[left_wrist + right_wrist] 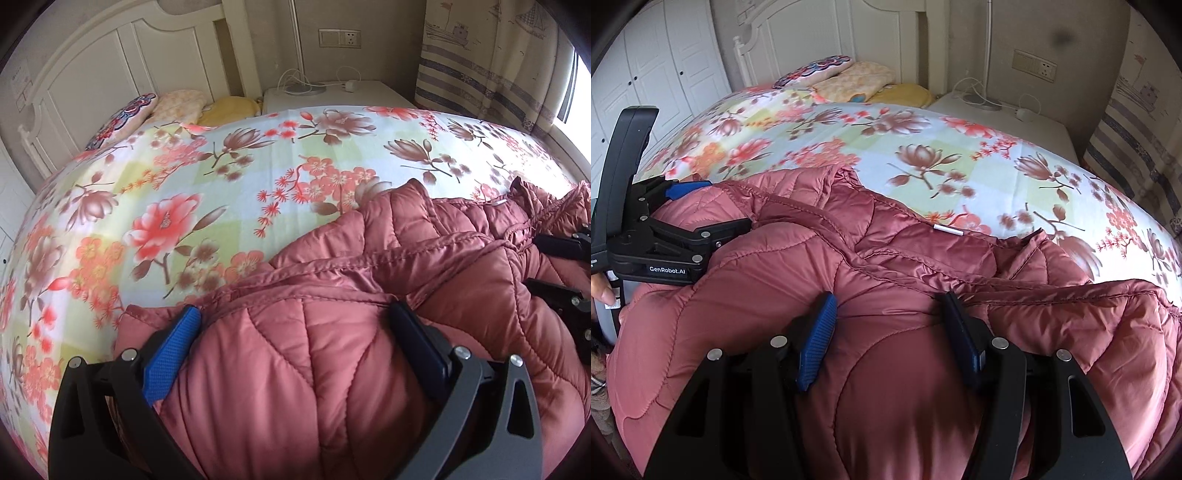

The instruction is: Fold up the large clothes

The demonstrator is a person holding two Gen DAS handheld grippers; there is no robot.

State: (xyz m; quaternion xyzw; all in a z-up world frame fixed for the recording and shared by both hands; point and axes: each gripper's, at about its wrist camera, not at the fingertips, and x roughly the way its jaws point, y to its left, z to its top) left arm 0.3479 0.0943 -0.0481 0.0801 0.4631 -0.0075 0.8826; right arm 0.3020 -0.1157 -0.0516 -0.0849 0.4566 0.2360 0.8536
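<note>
The pink quilted jacket (332,362) lies bunched at the near edge of the bed (207,192), and both the left gripper (295,325) and right gripper (890,314) press into it with jaws spread wide, puffy fabric bulging between them. Only the right wrist view shows the left gripper from the side and a white wardrobe (657,74). Farther back, both views show pillows (857,79) by the headboard (110,59).

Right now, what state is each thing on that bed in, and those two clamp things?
Pink puffer jacket: crumpled on the bed, bulging up between both sets of jaws.
Left gripper: open wide, jacket padding between its jaws.
Right gripper: open, astride a puffed panel.
Floral bedspread: spread flat.
Pillows: lying at the headboard.
</note>
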